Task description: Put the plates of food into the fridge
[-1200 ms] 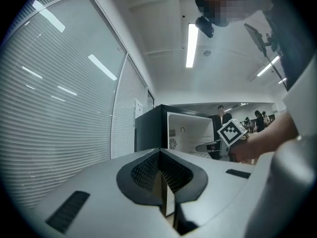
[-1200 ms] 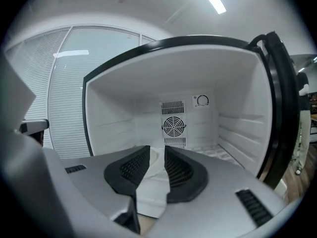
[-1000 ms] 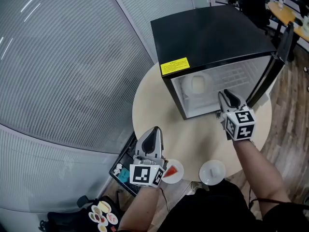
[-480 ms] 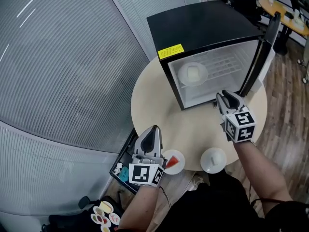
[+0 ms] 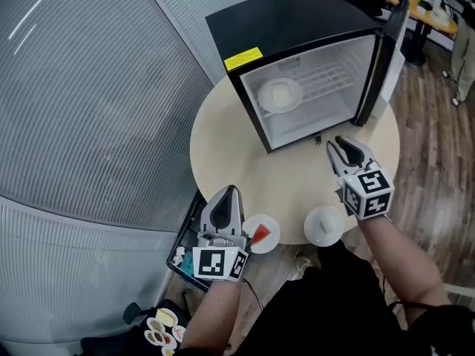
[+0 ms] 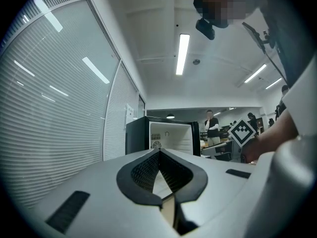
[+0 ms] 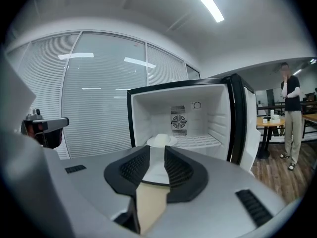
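Note:
A black mini fridge (image 5: 297, 28) stands open on the round beige table (image 5: 223, 147). On its wire shelf sits a white plate of pale food (image 5: 280, 95), which also shows in the right gripper view (image 7: 161, 141). Two plates rest at the table's near edge: a plate with a red slice (image 5: 261, 233) and a white plate with pale food (image 5: 324, 225). My left gripper (image 5: 229, 191) hovers just left of the red-slice plate, its tips together and empty. My right gripper (image 5: 344, 145) is open and empty, between the fridge and the white plate.
The fridge door (image 5: 387, 58) swings out to the right. A dark crate (image 5: 185, 254) sits under the table's left edge, with small dishes on the floor (image 5: 162, 328). Glass walls with blinds run along the left. A person (image 7: 290, 113) stands by tables beyond.
My right gripper has drawn back from the fridge opening toward the table's near edge. The left gripper has slid slightly back too, beside the red-slice plate.

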Action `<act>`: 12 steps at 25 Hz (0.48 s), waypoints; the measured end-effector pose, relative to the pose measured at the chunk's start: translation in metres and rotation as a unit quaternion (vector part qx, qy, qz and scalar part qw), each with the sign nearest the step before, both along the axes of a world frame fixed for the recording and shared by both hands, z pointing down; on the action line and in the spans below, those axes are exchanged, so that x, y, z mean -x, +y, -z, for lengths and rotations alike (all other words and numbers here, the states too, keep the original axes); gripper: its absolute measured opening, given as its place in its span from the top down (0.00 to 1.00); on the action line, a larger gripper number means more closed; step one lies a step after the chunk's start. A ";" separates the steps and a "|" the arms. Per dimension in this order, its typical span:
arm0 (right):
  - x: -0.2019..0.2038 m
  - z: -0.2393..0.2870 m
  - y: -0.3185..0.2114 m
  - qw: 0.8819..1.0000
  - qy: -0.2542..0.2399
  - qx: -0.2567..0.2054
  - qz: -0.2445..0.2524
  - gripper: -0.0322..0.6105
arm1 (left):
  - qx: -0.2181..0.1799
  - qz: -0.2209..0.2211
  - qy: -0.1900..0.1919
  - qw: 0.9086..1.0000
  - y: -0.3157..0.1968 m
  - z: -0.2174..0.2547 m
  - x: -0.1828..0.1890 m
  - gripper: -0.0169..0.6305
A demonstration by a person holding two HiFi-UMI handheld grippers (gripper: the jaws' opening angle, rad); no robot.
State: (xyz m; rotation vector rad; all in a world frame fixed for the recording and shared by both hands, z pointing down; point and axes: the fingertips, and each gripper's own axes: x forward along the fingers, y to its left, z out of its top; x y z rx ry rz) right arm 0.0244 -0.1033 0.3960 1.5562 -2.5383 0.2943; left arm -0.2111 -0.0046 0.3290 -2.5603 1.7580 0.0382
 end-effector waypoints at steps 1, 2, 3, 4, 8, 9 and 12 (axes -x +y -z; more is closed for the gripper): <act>0.000 0.000 0.004 1.000 0.001 0.001 0.000 0.81 | 0.000 -0.003 0.000 1.000 0.001 -0.001 -0.002 0.97; 0.000 -0.001 0.008 1.000 0.001 0.001 0.000 0.81 | 0.000 -0.007 0.001 1.000 0.003 -0.002 -0.004 0.97; 0.001 0.000 0.012 1.000 0.001 0.001 0.001 0.81 | 0.000 -0.010 0.002 1.000 0.004 -0.003 -0.007 0.97; 0.001 0.000 0.016 1.000 0.002 0.000 0.003 0.81 | 0.000 -0.014 0.002 1.000 0.006 -0.003 -0.010 0.97; -0.002 -0.005 0.030 1.000 0.004 0.004 0.006 0.81 | -0.005 -0.021 0.003 1.000 0.015 -0.001 -0.019 0.97; -0.003 -0.008 0.032 1.000 0.005 0.006 0.007 0.81 | -0.005 -0.021 0.002 1.000 0.018 -0.002 -0.020 0.97; -0.001 -0.015 0.041 1.000 0.004 0.010 0.012 0.81 | -0.003 -0.016 0.000 1.000 0.027 -0.004 -0.018 0.97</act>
